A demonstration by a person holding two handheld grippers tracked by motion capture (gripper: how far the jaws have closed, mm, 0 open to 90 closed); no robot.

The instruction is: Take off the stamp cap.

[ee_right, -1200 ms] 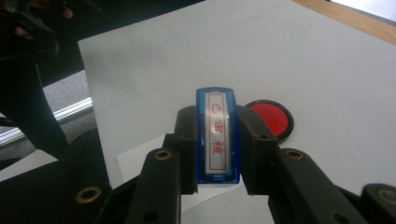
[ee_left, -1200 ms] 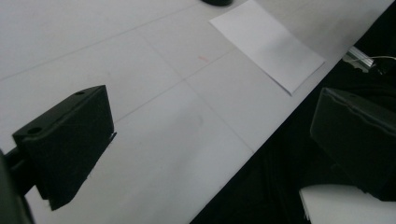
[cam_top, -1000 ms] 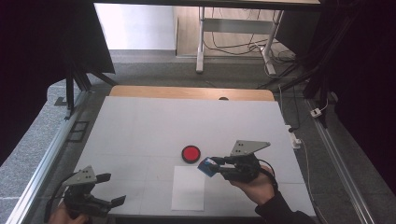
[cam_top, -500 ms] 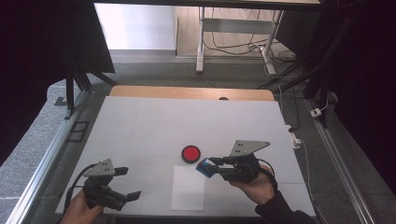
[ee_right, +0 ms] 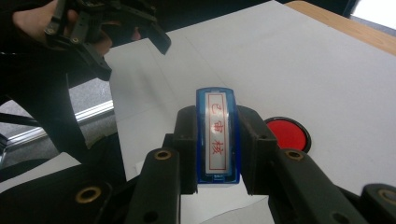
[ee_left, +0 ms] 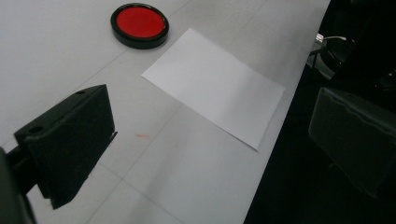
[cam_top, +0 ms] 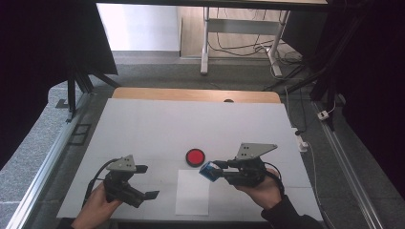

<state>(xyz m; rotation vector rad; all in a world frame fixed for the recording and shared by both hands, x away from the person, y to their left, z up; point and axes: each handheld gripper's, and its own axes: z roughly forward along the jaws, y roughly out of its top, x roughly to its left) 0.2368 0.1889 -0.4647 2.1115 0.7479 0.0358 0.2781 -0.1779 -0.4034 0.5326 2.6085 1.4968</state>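
In the high view the right tongs [cam_top: 217,171] sit right of centre in the lower part of the frame, held by a hand [cam_top: 260,191] that comes in from the bottom edge. They are clenched on a blue stamp [cam_top: 208,171], which hangs above the upper right corner of a white sheet [cam_top: 192,193] lying on the counter [cam_top: 191,124]. In the right gripper view the stamp [ee_right: 216,135] stands in the middle of the frame with a black pad pressed against each long side; its white face, printed with red characters inside a red border, is turned to the camera.

A red ink pad [cam_top: 195,156] in a black rim lies on the counter just above the sheet and just left of the stamp in the high view, apart from both. In the right gripper view the pad [ee_right: 287,134] peeks out right of the right pad.

The left tongs [cam_top: 147,181] are at the lower left of the high view, released, with nothing between the jaws, pointing right toward the sheet from near the counter's front edge. In the left gripper view the two jaws stand well apart at the left and right edges; the sheet [ee_left: 215,86] lies between them in mid-frame and the ink pad [ee_left: 139,24] at the upper left.
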